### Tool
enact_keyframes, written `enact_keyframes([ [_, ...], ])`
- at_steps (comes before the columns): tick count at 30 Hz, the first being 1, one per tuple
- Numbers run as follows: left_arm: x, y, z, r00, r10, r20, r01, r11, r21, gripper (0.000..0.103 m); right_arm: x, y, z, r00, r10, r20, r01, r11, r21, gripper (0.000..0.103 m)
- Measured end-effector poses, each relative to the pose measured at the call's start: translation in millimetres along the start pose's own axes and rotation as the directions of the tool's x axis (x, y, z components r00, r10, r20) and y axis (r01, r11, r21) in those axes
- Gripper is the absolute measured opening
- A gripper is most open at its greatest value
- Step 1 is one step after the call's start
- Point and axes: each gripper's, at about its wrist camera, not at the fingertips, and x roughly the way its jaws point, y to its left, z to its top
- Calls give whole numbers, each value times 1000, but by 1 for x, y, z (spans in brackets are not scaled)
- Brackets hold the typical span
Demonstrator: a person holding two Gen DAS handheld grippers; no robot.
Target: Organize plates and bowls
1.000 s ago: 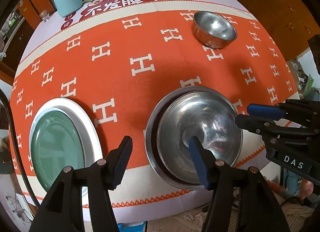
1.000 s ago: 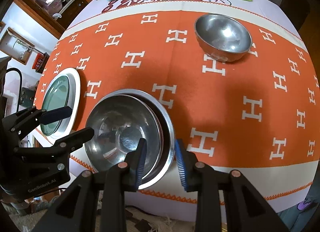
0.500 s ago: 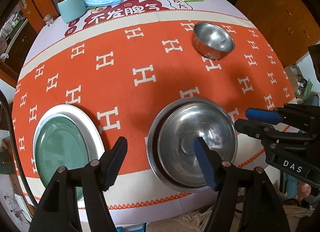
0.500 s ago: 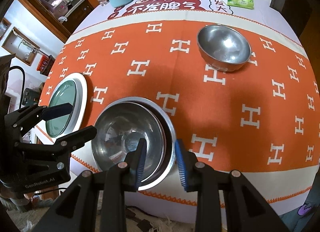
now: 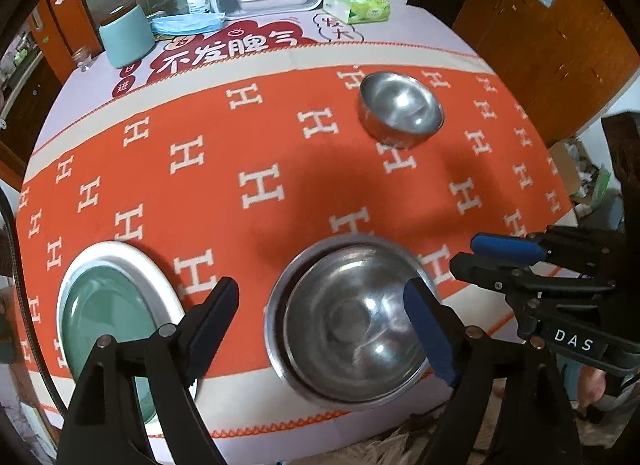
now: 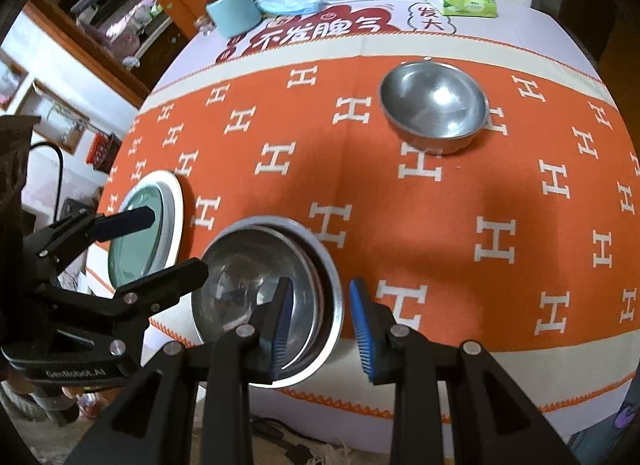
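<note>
My left gripper (image 5: 326,315) just opened, empty above nested shiny steel bowl (image 5: 354,325); right gripper (image 6: 322,315) parted, empty.

left tongs (image 5: 326,315) have just been opening wider, nothing between them.

Right tongs (image 5: 504,255) read "DAS" — left tongs (image 6: 172,241), "GenRobot.AI".

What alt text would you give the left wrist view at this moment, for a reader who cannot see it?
The left gripper, its jaws just opened wide and holding nothing, hangs over a steel bowl nested in a steel plate near the edge of an orange tablecloth. A green plate lies to the left, a second steel bowl farther back, and the right gripper enters from the right.
</note>
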Motion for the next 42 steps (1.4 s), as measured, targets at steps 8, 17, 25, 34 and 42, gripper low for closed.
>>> enact_keyframes([
  [8,-5,-18,50,997,27,71,-32,997,67,87,-21,-40,28,995,-24,92,18,998,67,29],
  [17,31,-22,132,996,-34,87,29,998,56,90,-34,-98,77,982,-68,174,39,985,169,45],
  [25,86,-24,171,999,-29,35,30,1000,-5,90,-14,-130,113,983,-84,161,48,974,219,45],
  [34,137,-17,191,996,-71,-57,67,994,-83,90,15,-153,135,993,-72,97,43,962,269,45],
  [42,163,-9,192,982,-144,-119,127,982,-139,79,40,-161,144,998,-58,23,49,955,292,45],
])
